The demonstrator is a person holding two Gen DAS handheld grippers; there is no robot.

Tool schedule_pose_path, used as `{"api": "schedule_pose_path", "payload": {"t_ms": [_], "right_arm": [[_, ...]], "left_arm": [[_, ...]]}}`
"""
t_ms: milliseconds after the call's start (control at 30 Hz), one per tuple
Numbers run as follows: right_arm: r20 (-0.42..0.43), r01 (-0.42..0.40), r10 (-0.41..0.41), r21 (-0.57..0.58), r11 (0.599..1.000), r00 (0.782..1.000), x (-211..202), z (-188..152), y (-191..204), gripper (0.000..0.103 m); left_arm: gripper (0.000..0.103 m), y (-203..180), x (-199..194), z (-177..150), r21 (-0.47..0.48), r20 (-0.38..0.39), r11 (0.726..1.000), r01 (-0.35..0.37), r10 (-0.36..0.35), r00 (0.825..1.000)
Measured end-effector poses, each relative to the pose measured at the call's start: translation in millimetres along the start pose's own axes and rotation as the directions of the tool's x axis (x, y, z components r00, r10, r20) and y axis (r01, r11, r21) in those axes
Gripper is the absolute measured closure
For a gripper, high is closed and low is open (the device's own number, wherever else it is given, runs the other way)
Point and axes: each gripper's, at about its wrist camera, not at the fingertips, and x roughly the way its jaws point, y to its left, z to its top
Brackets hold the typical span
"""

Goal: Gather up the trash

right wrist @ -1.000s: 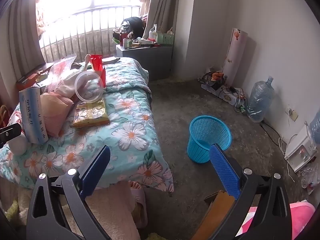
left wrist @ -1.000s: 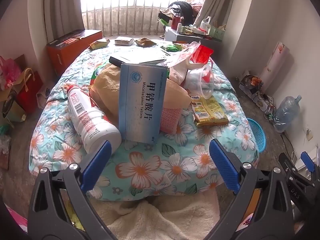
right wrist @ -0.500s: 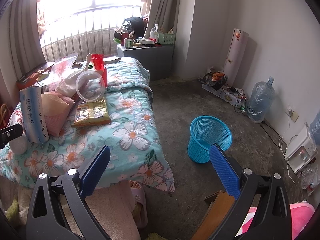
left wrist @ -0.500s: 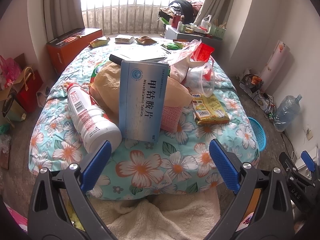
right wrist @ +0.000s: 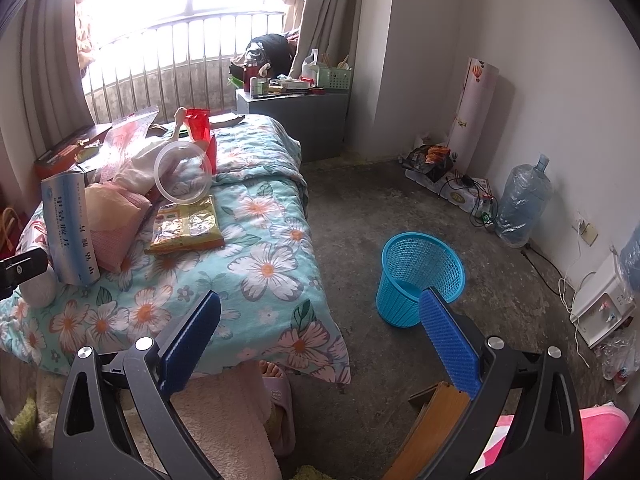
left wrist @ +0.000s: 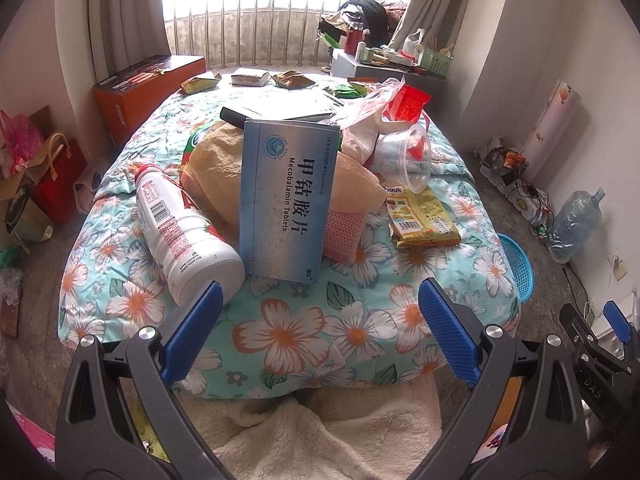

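Trash lies piled on the floral bed point(left wrist: 304, 328): a white milk bottle point(left wrist: 180, 232) on its side, a tall blue tablet box point(left wrist: 286, 200) standing upright, a tan paper bag point(left wrist: 224, 164), a clear plastic cup point(left wrist: 404, 158), a yellow snack packet point(left wrist: 424, 218) and a red wrapper point(left wrist: 404, 100). My left gripper point(left wrist: 318, 336) is open and empty, just short of the bed's near edge. My right gripper point(right wrist: 320, 340) is open and empty above the floor beside the bed. A blue mesh waste basket point(right wrist: 418, 276) stands on the floor right of the bed point(right wrist: 264, 268).
An orange box point(left wrist: 148, 88) lies left of the bed. A grey side table point(right wrist: 296, 120) with clutter stands by the window. A water jug point(right wrist: 522, 208), cables and a white appliance point(right wrist: 600, 308) line the right wall. A slippered foot point(right wrist: 276, 392) is at the bed's corner.
Both views have shifted slightly, as the grippers drift a little back and up. Both stay open and nothing on the bed has moved.
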Motion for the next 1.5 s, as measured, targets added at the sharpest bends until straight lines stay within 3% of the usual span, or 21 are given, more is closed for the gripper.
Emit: {"api": "schedule_pose_path", "payload": {"t_ms": [1500], "right_arm": [[-0.027, -0.01, 0.009, -0.032, 0.999, 1.0, 2.4, 0.3, 12.8, 0.006]], "left_arm": [[0.009, 5.8, 1.8, -1.2, 0.0, -0.007, 1.0, -0.004, 0.004, 1.0]]}}
